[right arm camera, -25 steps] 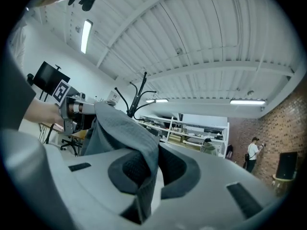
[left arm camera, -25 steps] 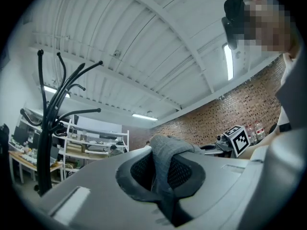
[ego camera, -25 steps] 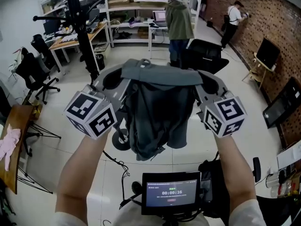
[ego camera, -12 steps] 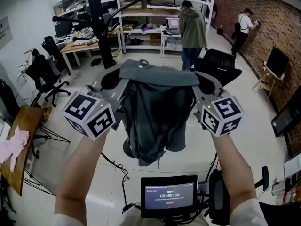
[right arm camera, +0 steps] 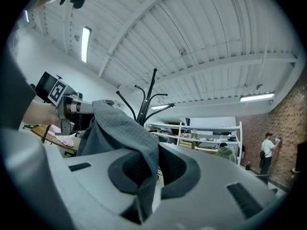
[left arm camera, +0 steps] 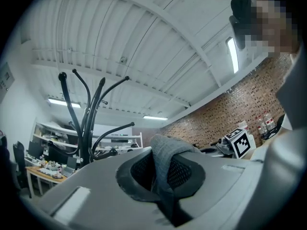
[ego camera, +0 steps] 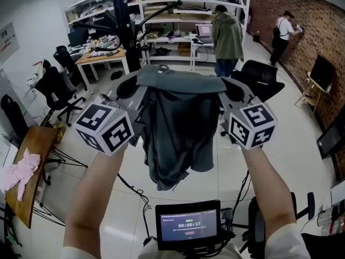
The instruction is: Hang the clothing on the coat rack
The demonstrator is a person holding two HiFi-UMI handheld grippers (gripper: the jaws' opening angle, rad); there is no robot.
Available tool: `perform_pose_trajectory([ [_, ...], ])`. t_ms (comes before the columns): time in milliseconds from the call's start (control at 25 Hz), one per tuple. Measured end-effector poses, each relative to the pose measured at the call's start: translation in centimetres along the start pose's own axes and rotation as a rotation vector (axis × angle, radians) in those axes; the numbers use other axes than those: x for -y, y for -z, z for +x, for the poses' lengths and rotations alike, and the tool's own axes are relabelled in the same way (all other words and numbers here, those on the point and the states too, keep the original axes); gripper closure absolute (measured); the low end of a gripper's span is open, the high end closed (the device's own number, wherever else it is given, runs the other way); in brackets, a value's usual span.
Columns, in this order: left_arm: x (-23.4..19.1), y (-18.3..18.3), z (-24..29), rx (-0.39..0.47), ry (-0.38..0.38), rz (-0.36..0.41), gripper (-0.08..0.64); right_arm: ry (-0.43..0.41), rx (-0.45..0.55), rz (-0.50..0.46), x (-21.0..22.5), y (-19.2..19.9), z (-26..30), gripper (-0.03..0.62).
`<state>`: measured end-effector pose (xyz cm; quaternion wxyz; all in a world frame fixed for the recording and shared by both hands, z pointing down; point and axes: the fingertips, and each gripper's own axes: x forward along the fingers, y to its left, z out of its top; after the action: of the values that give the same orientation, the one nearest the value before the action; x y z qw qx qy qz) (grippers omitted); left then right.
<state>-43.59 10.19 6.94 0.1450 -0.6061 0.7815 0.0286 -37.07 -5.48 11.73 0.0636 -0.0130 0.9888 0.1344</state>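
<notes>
Below, pale tiled floor (ego camera: 302,144); brick wall (ego camera: 323,26) right; coat rack (ego camera: 125,31) ahead.

A pale tiled floor (ego camera: 302,161) spreads through the room in the head view. At 12 o'clock stands a white shelving unit (ego camera: 161,4) loaded with boxes, with an open laptop (ego camera: 205,31) just before it. A red brick wall (ego camera: 318,15) runs along 2 o'clock, a dark screen (ego camera: 323,72) standing near it. A cluttered worktop (ego camera: 102,55) sits at 11 o'clock, black office chairs (ego camera: 54,85) at 10 o'clock, and another black chair (ego camera: 261,80) at 1 o'clock. At 8 o'clock a wooden table (ego camera: 38,139) bears a pink cloth (ego camera: 19,171). Overhead, a white ribbed ceiling (left arm camera: 144,32) carries lit strip lights (right arm camera: 85,42).
</notes>
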Motion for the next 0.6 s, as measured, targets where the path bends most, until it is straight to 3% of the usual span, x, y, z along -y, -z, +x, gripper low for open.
perform_pose_trajectory([
  [600,-5.1,-1.6,1.4,-0.038,-0.18,0.079,0.541,-0.157,0.086,0.003,1.2,-3.0,7.6,0.56],
])
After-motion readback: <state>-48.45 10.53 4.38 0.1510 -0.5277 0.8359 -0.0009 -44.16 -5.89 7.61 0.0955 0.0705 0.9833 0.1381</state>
